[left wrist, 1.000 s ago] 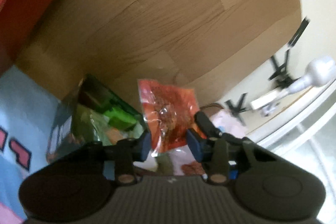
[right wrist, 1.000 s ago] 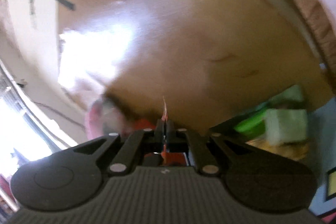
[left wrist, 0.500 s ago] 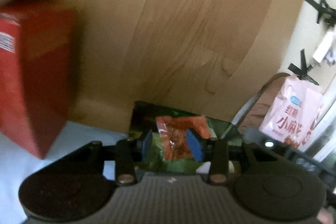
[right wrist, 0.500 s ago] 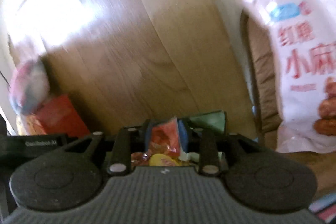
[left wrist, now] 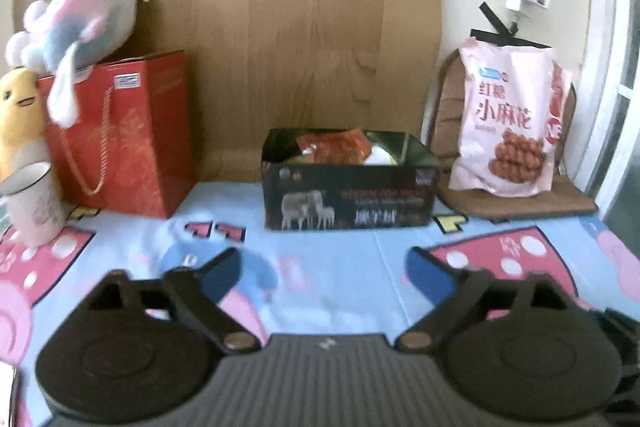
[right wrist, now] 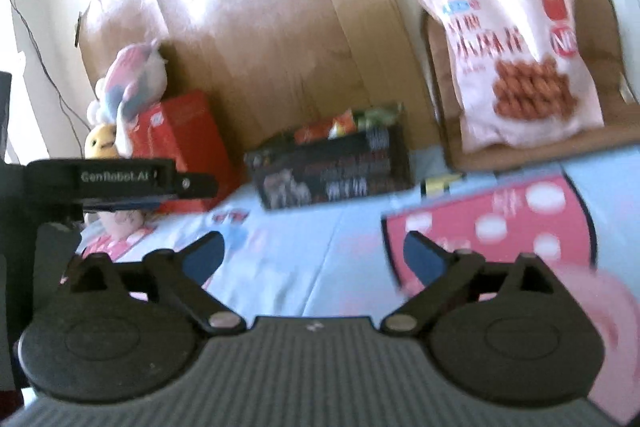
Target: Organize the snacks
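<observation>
A black cardboard box (left wrist: 348, 199) stands at the far middle of the blue cartoon cloth, with red snack packets (left wrist: 334, 147) and other packs inside it. The box also shows in the right wrist view (right wrist: 332, 175), with the packets (right wrist: 320, 131) at its top. My left gripper (left wrist: 322, 273) is open and empty, low over the cloth, well in front of the box. My right gripper (right wrist: 314, 253) is open and empty too, in front of the box and to its right. The left gripper's body (right wrist: 116, 179) shows at the left of the right wrist view.
A big pink snack bag (left wrist: 508, 119) leans on a brown cushion (left wrist: 516, 199) at the right. A red gift bag (left wrist: 120, 131) with plush toys (left wrist: 76, 15) on top and a cup (left wrist: 32, 203) stand at the left. A wooden board (left wrist: 300, 19) backs the scene.
Both grippers held a red packet over the box, then let go and opened wide. Both have pulled back from the box, and the packets now lie inside it.
</observation>
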Available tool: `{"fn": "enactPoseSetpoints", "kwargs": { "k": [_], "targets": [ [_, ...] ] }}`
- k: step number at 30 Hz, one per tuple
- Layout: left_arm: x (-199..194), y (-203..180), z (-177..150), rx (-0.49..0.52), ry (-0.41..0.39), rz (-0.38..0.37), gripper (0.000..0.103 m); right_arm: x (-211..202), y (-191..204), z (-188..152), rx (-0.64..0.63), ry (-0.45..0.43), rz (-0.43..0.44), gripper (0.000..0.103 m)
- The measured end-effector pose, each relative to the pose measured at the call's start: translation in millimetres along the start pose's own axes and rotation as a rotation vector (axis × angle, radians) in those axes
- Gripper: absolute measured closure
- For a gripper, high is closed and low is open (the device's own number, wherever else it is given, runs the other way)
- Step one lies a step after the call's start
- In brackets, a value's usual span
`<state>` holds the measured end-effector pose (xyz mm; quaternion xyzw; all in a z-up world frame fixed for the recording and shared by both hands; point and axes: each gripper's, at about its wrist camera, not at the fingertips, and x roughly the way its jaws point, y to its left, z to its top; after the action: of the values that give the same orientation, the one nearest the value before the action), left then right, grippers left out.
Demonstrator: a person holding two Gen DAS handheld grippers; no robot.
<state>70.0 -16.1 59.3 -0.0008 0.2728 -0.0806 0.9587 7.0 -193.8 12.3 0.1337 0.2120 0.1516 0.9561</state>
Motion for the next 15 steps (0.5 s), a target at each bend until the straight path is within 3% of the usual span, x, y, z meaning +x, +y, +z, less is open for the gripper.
{"fn": "enactPoseSetpoints", "kwargs": {
  "k": [5, 15],
  "targets": [
    [-37.5, -3.3, -22.9, -0.012, 0.011, 0.046, 0.0, -25.6, 12.6, -12.1, 0.005, -0.007, 0.008, 0.0],
    [-86.8, -10.3, -49.9, 0.028, -0.037, 0.217, 0.0, -63.2, 18.1, -30.4, 0.078, -0.019, 0.024, 0.0]
  ]
}}
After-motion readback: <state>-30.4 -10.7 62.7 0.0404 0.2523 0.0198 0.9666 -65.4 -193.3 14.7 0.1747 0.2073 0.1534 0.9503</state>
